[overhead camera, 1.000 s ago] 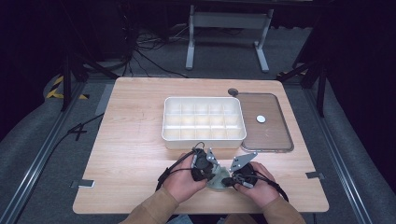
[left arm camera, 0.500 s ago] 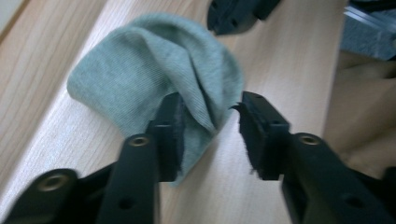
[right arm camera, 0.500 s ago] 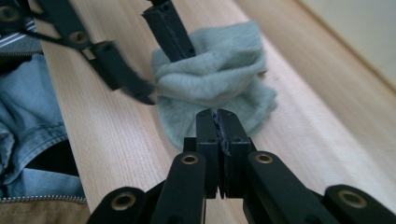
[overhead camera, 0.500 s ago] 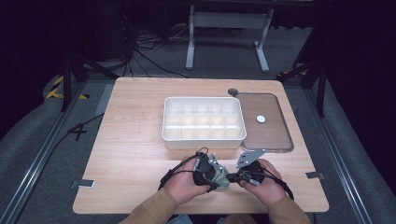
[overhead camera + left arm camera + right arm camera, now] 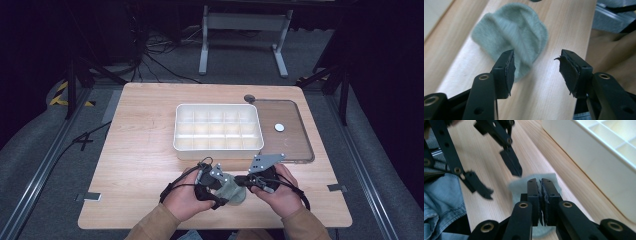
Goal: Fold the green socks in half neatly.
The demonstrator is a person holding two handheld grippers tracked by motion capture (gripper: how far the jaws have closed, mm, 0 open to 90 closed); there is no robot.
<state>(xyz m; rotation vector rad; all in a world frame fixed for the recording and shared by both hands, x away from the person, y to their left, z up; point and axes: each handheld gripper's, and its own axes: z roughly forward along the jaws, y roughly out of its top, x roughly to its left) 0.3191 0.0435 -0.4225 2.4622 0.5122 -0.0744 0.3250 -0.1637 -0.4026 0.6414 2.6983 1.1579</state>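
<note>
Cloth pad (image 5: 514,37) on the table (image 5: 140,165) near its front edge, between both grippers.
Left gripper (image 5: 536,67) hangs over the grey-green pad with jaws spread wide, gripping nothing — one tip sits over the pad's edge. Right gripper (image 5: 540,185) has its jaws pressed together above the pad; whether fabric is pinched, I cannot tell. White divided tray (image 5: 218,129) stands just beyond.
</note>
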